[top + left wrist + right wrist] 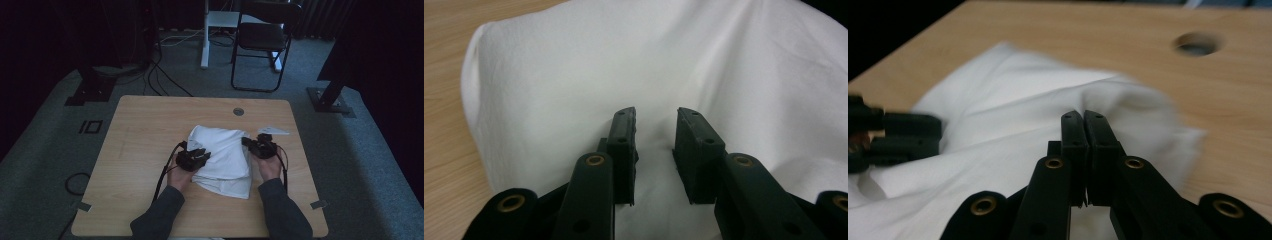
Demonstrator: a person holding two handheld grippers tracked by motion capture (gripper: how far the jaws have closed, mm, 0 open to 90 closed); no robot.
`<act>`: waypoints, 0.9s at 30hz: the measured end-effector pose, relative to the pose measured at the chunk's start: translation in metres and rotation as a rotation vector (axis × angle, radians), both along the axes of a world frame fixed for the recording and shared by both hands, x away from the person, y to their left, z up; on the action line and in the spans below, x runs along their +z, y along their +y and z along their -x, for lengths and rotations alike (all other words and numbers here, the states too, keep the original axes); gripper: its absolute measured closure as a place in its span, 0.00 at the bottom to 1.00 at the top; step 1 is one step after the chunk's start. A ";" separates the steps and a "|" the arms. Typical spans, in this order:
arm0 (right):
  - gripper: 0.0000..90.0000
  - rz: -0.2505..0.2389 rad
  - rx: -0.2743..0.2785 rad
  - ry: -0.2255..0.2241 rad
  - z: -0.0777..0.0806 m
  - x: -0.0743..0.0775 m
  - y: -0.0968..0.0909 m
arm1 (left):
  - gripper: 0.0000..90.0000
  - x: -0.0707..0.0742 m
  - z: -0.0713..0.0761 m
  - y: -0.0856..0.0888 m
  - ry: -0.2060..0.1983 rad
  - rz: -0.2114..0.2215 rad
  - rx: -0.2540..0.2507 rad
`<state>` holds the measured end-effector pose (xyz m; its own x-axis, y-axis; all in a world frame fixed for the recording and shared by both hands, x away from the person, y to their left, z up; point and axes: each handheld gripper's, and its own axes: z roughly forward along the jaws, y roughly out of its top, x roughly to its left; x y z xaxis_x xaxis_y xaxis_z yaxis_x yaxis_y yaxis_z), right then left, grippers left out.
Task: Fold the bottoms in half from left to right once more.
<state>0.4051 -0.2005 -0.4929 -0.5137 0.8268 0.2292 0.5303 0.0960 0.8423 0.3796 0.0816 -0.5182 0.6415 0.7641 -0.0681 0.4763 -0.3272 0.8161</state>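
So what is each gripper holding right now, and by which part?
The right gripper has its fingers closed, seemingly pinching a raised fold at the edge of the white cloth. The left gripper holds nothing: its fingers stand apart over the cloth.

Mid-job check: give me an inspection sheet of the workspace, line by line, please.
Surface: wooden table, round grommet hole near far edge.
Job's things: white cloth, loosely folded, mid-table.
Clutter: small white scrap beside the cloth; tape bits at near corners.
Grippers: left gripper jaws apart over the cloth; right gripper jaws together at a cloth fold.
Cables: black cables trail from the grippers; more on the floor.
Surroundings: grey carpet, black chair.
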 end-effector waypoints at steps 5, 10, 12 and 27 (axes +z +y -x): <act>0.94 0.073 -0.100 -0.022 0.014 0.007 -0.015 | 0.78 0.001 0.003 0.001 -0.012 -0.009 0.022; 0.66 -0.011 -0.002 -0.063 0.025 0.010 -0.017 | 0.74 0.012 0.014 0.002 -0.039 0.037 0.012; 0.61 -0.002 0.030 -0.083 0.028 0.012 -0.007 | 0.74 0.018 0.019 0.002 -0.058 0.046 0.000; 0.59 0.163 0.082 0.048 0.026 -0.040 0.019 | 0.68 0.014 0.048 0.027 -0.101 0.047 0.028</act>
<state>0.3796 -0.1817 -0.5329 -0.5726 0.8108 0.1212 0.5541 0.2738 0.7862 0.3314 0.1089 -0.5040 0.6252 0.7795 -0.0403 0.3990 -0.2748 0.8748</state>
